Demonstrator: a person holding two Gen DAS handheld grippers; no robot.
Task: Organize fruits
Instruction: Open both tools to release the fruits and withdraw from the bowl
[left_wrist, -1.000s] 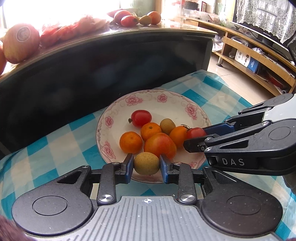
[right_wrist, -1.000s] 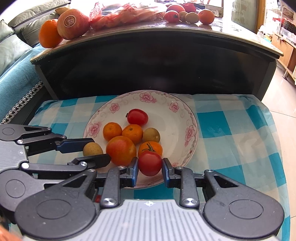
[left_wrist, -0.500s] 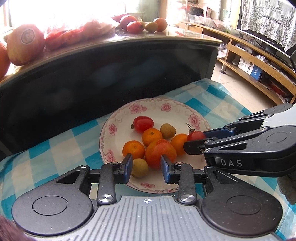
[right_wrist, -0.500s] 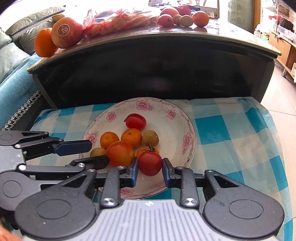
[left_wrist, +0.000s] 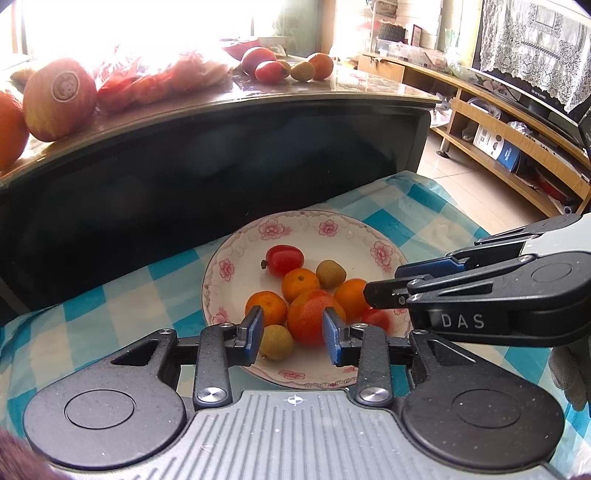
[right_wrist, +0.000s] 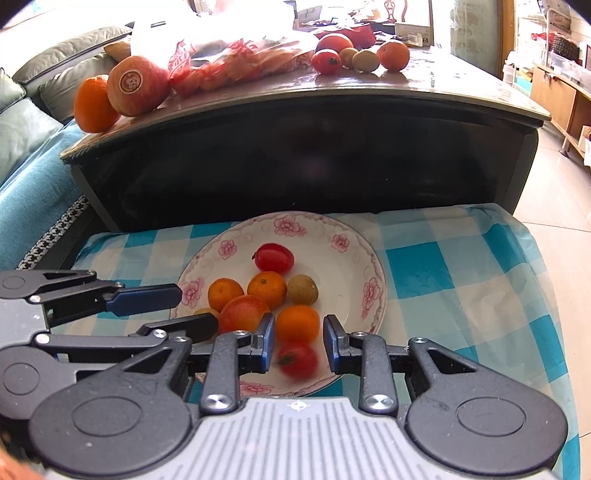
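A white flowered plate (left_wrist: 295, 218) (right_wrist: 314, 221) on the blue checked cloth holds several fruits: a red-orange apple (left_wrist: 312, 321) (right_wrist: 243, 312), mandarins (left_wrist: 300, 284) (right_wrist: 266, 288), two small brown fruits and two red tomatoes. My left gripper (left_wrist: 291, 334) is open above the plate's near rim, with a brown fruit (left_wrist: 276, 341) and the apple showing between its fingers, neither one gripped. My right gripper (right_wrist: 300, 343) is open too. A blurred red tomato (right_wrist: 297, 360) (left_wrist: 376, 319) lies loose on the plate below it. Each gripper shows side-on in the other's view, the right gripper (left_wrist: 395, 282) and the left gripper (right_wrist: 197, 309).
A dark coffee table (right_wrist: 295, 147) rises right behind the plate. On its top are a stickered apple (right_wrist: 138, 85), an orange (right_wrist: 94, 105), a red bag and several small fruits (right_wrist: 360, 55). A sofa (right_wrist: 33, 155) is at left, wooden shelves (left_wrist: 517, 147) at right.
The right gripper opened and let go of the red tomato, which now lies on the plate. The left gripper, which let go of the brown fruit earlier, opened wider. Both pulled back a little.
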